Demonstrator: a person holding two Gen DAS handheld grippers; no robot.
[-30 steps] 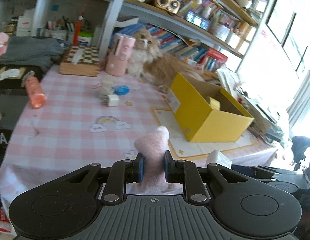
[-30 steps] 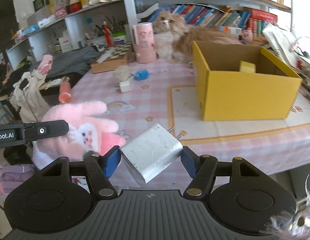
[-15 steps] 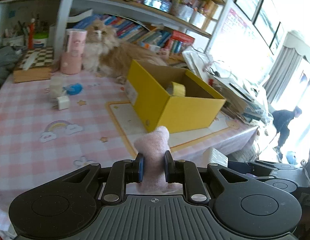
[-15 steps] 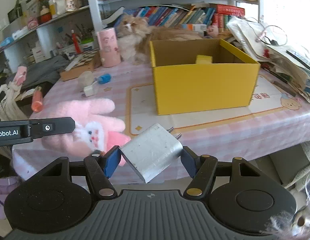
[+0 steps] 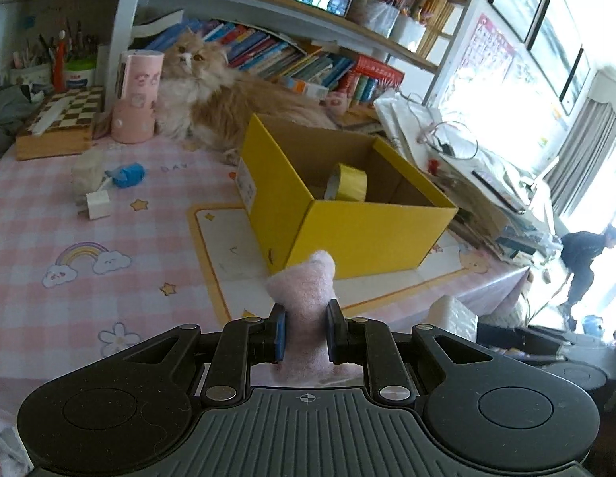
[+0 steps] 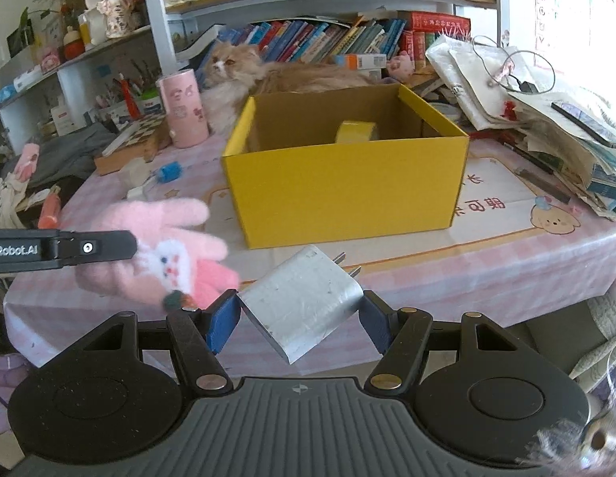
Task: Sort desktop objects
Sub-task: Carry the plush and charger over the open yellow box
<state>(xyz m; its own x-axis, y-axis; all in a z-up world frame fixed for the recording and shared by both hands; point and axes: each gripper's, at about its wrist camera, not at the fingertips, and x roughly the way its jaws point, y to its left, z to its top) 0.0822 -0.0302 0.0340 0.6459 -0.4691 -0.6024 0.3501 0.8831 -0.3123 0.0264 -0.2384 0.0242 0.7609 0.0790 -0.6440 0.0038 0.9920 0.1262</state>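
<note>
Right now the pink plush bunny (image 6: 164, 254) is hanging in the air over the near edge of the table (image 5: 49, 206), pinched by the left claw (image 5: 305, 336), whose pads are pressing into one soft limb of it. From the left wrist view only that fuzzy pink limb is showing, sticking up between the blue pads. Just beside it, the right claw (image 6: 300, 318) is gripping a silver charger block (image 6: 304, 298) across its body, the block sitting tilted with its two prongs pointing toward the yellow box (image 6: 347, 194).

That box is standing open on a white mat with an orange border (image 5: 228, 250), a little beyond both claws, and a roll of yellow tape (image 5: 346, 183) is leaning inside it. Farther back on the pink checked cloth, a small white cube plug (image 5: 98, 204), a blue object (image 5: 128, 175) and a pale lump (image 5: 86, 173) are lying close together. A pink cylinder container (image 5: 135, 95) is standing next to a wooden chessboard box (image 5: 61, 121). A fluffy orange-and-white cat (image 5: 212, 99) is lying behind the yellow box, in front of the bookshelf (image 5: 308, 59). Stacked papers (image 6: 546, 119) are crowding the table's right side.
</note>
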